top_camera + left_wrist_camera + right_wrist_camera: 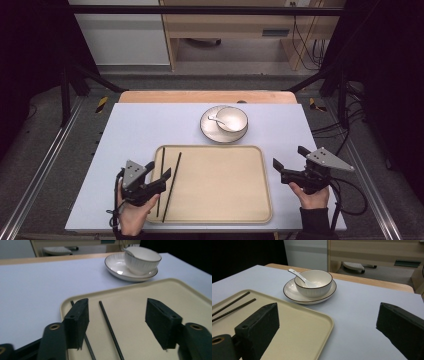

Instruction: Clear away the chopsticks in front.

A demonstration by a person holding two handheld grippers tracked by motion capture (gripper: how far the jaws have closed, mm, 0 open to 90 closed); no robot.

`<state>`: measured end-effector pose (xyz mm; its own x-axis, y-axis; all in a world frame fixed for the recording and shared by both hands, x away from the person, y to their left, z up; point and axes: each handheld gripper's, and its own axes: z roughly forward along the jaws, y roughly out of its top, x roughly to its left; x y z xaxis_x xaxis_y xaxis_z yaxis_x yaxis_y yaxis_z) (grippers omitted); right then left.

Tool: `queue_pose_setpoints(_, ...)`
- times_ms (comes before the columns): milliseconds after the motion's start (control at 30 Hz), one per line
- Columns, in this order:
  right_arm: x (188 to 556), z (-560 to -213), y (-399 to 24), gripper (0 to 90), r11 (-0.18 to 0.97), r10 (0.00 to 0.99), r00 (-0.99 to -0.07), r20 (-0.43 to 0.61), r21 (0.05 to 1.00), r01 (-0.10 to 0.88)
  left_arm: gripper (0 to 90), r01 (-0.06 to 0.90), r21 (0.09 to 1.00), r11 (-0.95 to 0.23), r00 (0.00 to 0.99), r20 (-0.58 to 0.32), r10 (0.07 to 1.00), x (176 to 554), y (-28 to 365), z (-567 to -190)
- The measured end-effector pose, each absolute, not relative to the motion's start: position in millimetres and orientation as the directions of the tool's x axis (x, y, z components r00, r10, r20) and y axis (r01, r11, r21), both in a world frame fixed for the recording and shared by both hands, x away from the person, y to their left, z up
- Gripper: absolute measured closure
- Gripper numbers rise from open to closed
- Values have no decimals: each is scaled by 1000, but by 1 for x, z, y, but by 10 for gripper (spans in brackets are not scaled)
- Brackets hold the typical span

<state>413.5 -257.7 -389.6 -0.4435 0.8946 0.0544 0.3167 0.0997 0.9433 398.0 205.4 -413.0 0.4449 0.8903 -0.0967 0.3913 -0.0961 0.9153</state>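
A beige tray [225,185] lies on the pale table near its front edge. Two black chopsticks [170,180] rest side by side on the tray's left part. My left gripper [159,168] hovers over their near ends, open; in the left gripper view one chopstick [107,320] runs between the jaws untouched, and the other passes under the left jaw. My right gripper [289,156] is open and empty just off the tray's right edge. Beyond the tray, a white bowl [232,118] with a white spoon [216,119] stands on a white plate [212,131].
The table [140,125] has a wooden strip along its far edge. Dark frame posts stand at both far corners, and cables lie on the floor to the right. Bare tabletop runs left of the tray and around the plate [292,293].
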Motion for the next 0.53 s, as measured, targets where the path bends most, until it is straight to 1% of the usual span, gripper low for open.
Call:
queue_pose_setpoints(67,413,-389,-259,46,101,896,-441,50,945,312,289,375,922,-92,447,-93,890,401,215,-406)
queue_pose_setpoints(133,413,-389,-260,46,92,897,-438,57,946,312,253,344,933,-107,440,-59,896,402,225,-400)
queue_pose_setpoints(233,412,-389,-263,45,89,899,-434,58,946,312,191,327,938,-118,444,-42,895,403,237,-396)
queue_pose_setpoints(333,412,-390,-264,44,90,899,-434,58,946,313,145,325,938,-116,456,-48,889,403,246,-396)
queue_pose_setpoints(533,412,-390,-265,44,88,898,-435,60,945,313,101,339,929,-150,466,-28,884,406,251,-400)
